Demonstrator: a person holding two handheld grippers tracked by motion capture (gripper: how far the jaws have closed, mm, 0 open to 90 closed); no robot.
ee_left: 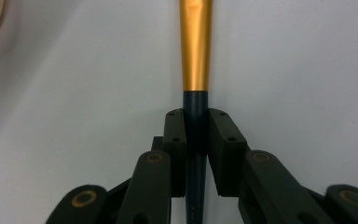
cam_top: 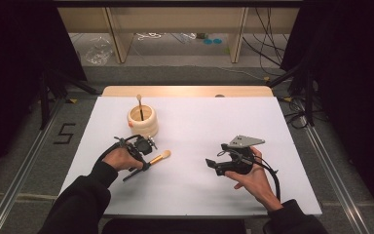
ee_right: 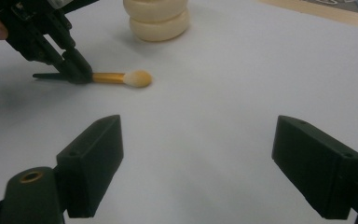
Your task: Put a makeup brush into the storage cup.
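Note:
A makeup brush [cam_top: 159,157] with a gold ferrule, a dark handle and a pale tip lies on the white sheet. My left gripper [cam_top: 145,165] is shut on its dark handle; in the left gripper view the pads [ee_left: 175,135] press the handle from both sides and the brush [ee_left: 196,46] points away. From the right gripper view, the left gripper [ee_right: 77,72] holds the brush [ee_right: 121,78] low over the sheet. My right gripper [cam_top: 212,165] rests at the right, its jaws wide open [ee_right: 198,128] with nothing between them.
A cream ribbed holder [cam_top: 143,122] stands behind the left gripper with another brush [cam_top: 140,105] upright in it; the holder [ee_right: 158,18] is at the top of the right gripper view. The white sheet [cam_top: 199,122] covers the table, a wooden edge [cam_top: 185,91] behind.

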